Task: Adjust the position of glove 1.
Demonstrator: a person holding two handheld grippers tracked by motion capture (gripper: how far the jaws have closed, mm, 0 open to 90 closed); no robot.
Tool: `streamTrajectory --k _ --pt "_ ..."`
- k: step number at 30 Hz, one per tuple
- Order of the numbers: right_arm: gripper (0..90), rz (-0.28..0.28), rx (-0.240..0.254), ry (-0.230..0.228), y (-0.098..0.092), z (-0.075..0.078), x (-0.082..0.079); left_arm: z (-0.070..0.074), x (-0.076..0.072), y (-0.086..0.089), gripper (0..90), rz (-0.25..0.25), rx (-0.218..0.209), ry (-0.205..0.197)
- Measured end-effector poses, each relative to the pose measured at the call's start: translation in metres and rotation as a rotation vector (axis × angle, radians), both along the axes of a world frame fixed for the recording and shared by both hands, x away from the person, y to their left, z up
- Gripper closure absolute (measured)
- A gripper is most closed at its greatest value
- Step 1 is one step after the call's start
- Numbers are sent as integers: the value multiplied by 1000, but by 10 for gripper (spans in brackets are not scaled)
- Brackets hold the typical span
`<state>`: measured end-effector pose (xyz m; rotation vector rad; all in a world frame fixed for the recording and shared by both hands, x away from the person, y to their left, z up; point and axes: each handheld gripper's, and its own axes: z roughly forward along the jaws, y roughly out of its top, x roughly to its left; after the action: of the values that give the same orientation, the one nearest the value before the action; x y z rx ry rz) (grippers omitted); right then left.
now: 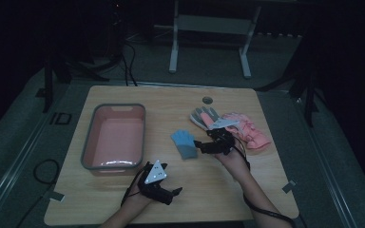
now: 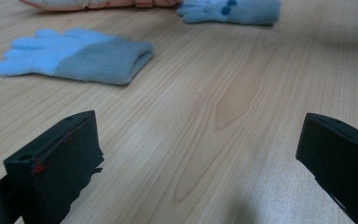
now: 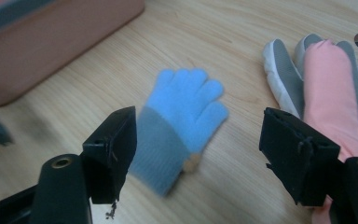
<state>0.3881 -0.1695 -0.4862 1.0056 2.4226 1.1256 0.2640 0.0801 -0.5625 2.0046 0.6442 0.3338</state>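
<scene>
Pink plastic tub with grey rim (image 1: 114, 137) sits at the left of the light wood table (image 1: 218, 190), nothing visible in it.

Left gripper (image 1: 168, 194) rests near the table's front edge, just in front of the tub. In the left gripper view its jaws are spread wide with bare wood between them.

Small knitted glove, blue fingers with a grey cuff (image 1: 184, 144), lies flat mid-table, apart from the tub and from the other gloves. In the right gripper view it sits between the jaw tips and a bit beyond them, cuff towards the gripper, fingers pointing away.

Right gripper (image 1: 204, 147) hovers just right of the blue glove, jaws spread and not touching it, nothing pinched.

Handling: it looks like soft fleece or knit, very light, limp, no stiffness, not fragile. It will fold and dangle when lifted. The surface is fuzzy, so grip friction should be good. Best hold is probably the grey cuff (image 3: 156, 151): doubled fabric, thickest part, nearest the jaws. The jaws need to press into the table to gather material, or they skim over the flat cloth.

Further right: a grey-and-white glove (image 1: 203, 115) and a pink padded glove (image 1: 251, 130) lie overlapping. The frame is dark, so I can't tell if there's more in that pile.
</scene>
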Motion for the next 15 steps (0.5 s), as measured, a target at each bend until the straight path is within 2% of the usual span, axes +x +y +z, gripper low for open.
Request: streamTrajectory --k 5,8,11,14,15 --pt "409 41 -56 16 14 -11 10 0 0 0 0 1 1 -1" --pt "454 61 -43 46 23 -18 17 0 0 0 0 0 -4 2" --pt "532 76 -56 44 34 -25 22 0 0 0 0 -3 2 0" --pt "539 107 -59 56 43 -33 27 0 0 0 0 -3 3 -3" --pt "537 117 -66 46 45 -36 29 0 0 0 0 -3 3 -4"
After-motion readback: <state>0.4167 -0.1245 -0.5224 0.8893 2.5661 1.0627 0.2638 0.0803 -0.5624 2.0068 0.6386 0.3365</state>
